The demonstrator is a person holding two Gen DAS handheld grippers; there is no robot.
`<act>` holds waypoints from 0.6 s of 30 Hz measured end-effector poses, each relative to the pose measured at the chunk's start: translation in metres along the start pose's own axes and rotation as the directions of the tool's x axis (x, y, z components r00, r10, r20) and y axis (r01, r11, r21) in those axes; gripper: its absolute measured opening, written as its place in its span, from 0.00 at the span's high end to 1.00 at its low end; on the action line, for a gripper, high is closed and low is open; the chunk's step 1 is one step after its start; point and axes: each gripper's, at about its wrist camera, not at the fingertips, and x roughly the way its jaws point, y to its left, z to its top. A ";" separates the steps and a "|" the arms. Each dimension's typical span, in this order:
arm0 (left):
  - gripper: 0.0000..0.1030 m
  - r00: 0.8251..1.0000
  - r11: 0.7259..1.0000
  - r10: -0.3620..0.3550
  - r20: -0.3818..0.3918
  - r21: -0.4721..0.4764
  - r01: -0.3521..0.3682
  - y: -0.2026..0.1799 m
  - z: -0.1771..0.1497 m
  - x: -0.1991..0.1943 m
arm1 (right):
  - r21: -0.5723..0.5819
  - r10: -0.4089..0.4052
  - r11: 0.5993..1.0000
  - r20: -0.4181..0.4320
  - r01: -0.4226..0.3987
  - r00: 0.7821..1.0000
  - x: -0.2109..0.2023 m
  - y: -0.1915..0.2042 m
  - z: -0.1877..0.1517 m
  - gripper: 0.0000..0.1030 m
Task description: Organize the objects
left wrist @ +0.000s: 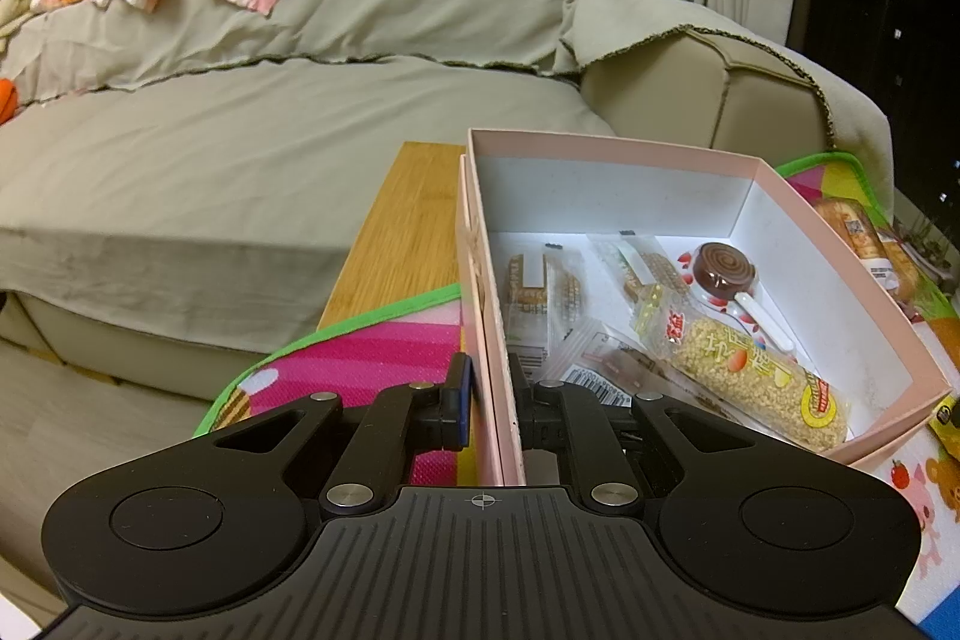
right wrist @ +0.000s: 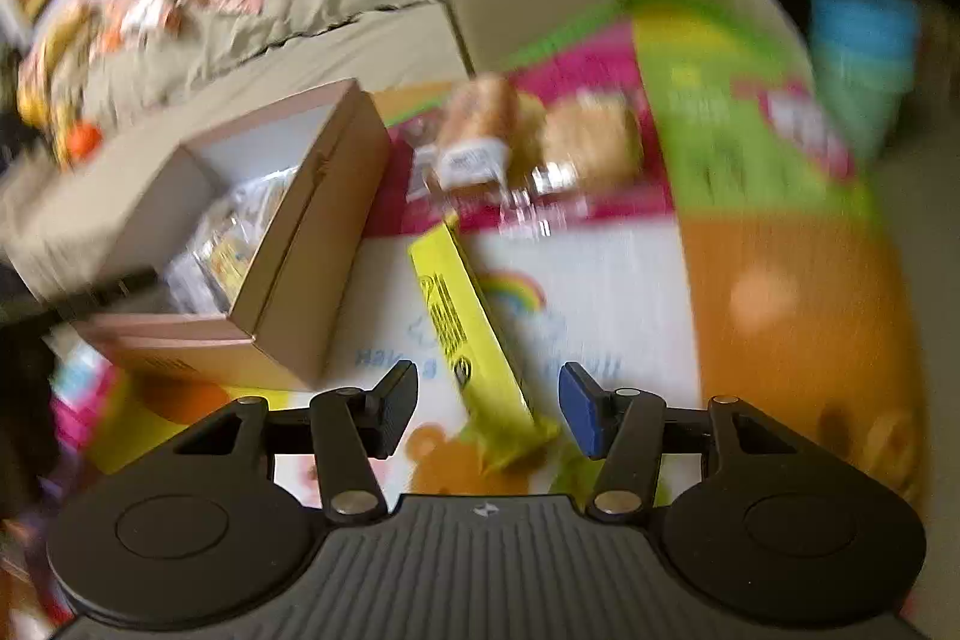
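My left gripper is shut on the near side wall of an open pink box, one finger outside and one inside. Inside lie a peanut bar, a chocolate lollipop and wafer packets. The right wrist view is blurred by motion. There my right gripper hovers over a long yellow packet lying on the play mat, just right of the box. Its jaws are closing. The packet's near end sits between the fingers, with gaps on both sides.
Two wrapped bread packets lie on the mat beyond the yellow packet. A covered sofa with clothes on its back stands behind. A wooden tabletop shows left of the box. A blue-green container stands far right.
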 end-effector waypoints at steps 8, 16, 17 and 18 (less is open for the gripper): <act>0.88 1.000 1.000 0.001 -0.003 0.002 -0.001 0.000 0.001 0.000 | -0.144 -0.046 0.989 0.002 0.046 0.999 0.040 0.034 0.020 0.52; 0.88 1.000 1.000 -0.002 -0.001 -0.001 0.002 0.001 0.001 0.001 | -0.146 -0.043 0.989 -0.042 0.036 0.998 0.020 0.043 0.004 0.79; 0.88 1.000 1.000 -0.003 0.000 -0.003 0.003 0.001 0.001 0.001 | -0.152 -0.049 0.988 -0.044 0.041 0.998 0.013 0.044 0.000 0.79; 0.88 1.000 1.000 -0.003 0.001 -0.005 0.003 0.000 0.002 0.001 | -0.150 -0.050 0.988 -0.048 0.042 0.998 0.006 0.046 -0.005 0.79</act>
